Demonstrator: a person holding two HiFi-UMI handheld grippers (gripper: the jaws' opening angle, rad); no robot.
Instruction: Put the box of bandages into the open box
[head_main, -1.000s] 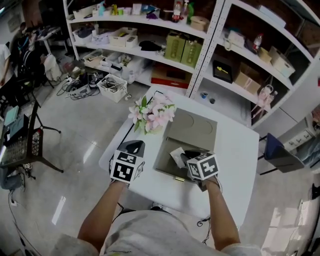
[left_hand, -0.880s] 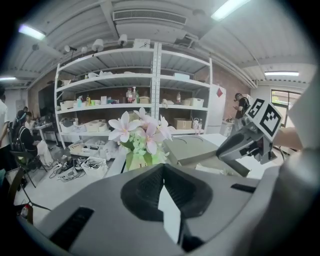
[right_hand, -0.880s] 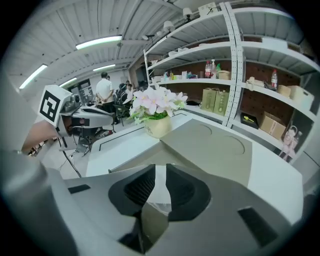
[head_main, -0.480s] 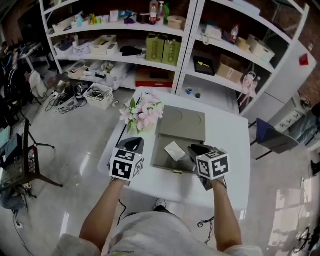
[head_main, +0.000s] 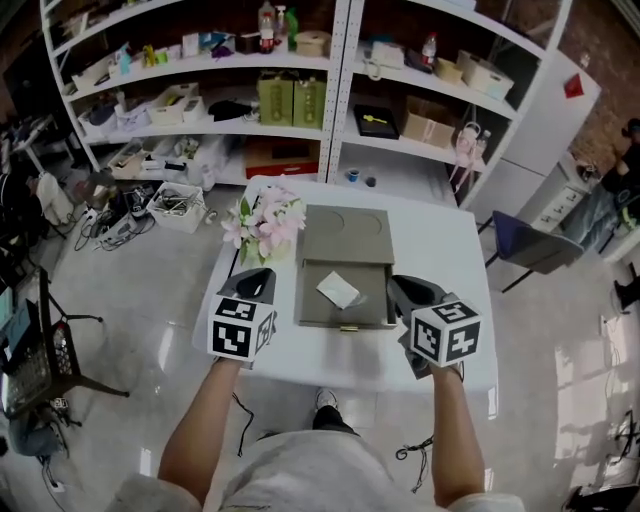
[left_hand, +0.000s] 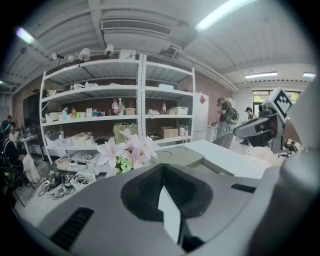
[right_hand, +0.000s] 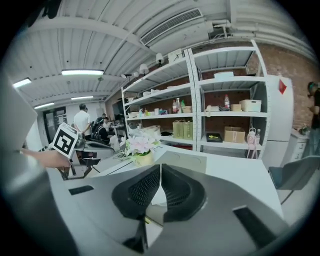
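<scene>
I see the small white box of bandages lying inside the olive-grey open box on the white counter. My left gripper sits just left of that box and my right gripper just right. Both pairs of fingers are pressed together, empty, clear of the bandages.

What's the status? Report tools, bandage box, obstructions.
Left tool and right tool shut, empty, flanking the open box. Box of bandages lies inside. Flowers ahead of left tool, clear of it.

bandage box details too small
</scene>
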